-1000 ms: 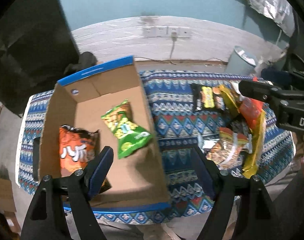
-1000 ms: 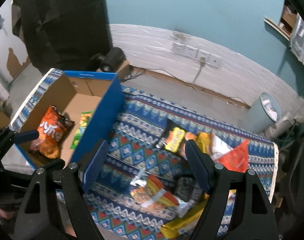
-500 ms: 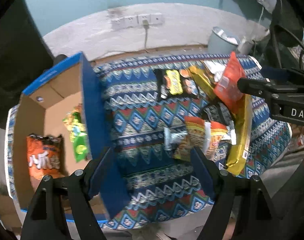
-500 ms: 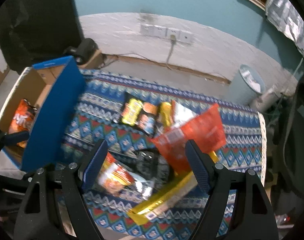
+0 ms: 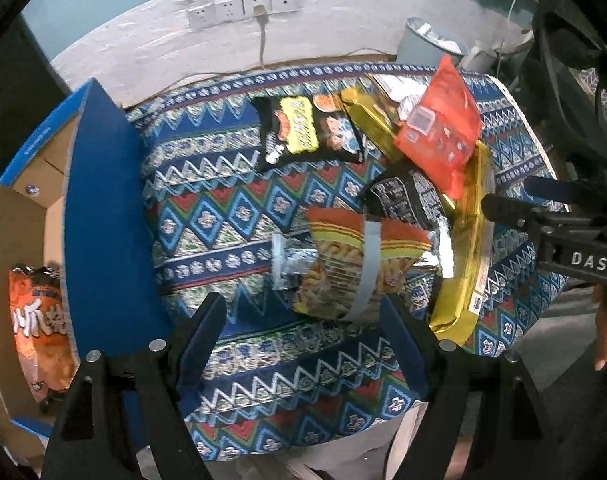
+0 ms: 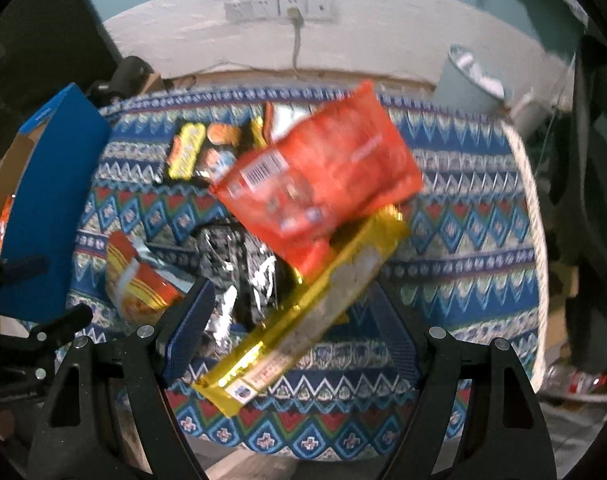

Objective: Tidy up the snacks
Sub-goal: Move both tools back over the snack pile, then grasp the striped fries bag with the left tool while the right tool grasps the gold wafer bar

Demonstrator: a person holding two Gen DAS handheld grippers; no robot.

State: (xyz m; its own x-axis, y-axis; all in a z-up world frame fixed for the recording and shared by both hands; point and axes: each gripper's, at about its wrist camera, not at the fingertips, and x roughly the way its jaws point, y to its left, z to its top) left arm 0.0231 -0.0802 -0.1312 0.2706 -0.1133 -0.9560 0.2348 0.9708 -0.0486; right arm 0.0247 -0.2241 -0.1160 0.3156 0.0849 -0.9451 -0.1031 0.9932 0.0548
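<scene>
One orange bag (image 5: pixel 37 320) already lies in the box (image 5: pixel 107 216) at the tabletop's (image 5: pixel 223 184) left edge, the pile (image 5: pixel 383 208) remains, and both hand-held grippers (image 5: pixel 303 332) (image 6: pixel 291 320) gape wide, empty.

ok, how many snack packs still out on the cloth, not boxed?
5 visible: black-yellow bag at the back, red pouch on top of the pile, gold pack under it, black pack mid-pile, orange chips bag nearest. More may be hidden underneath.

Wall sockets (image 5: pixel 243 10) with plugged cord, grey bin (image 6: pixel 469 80), patterned cloth (image 5: pixel 231 216)
</scene>
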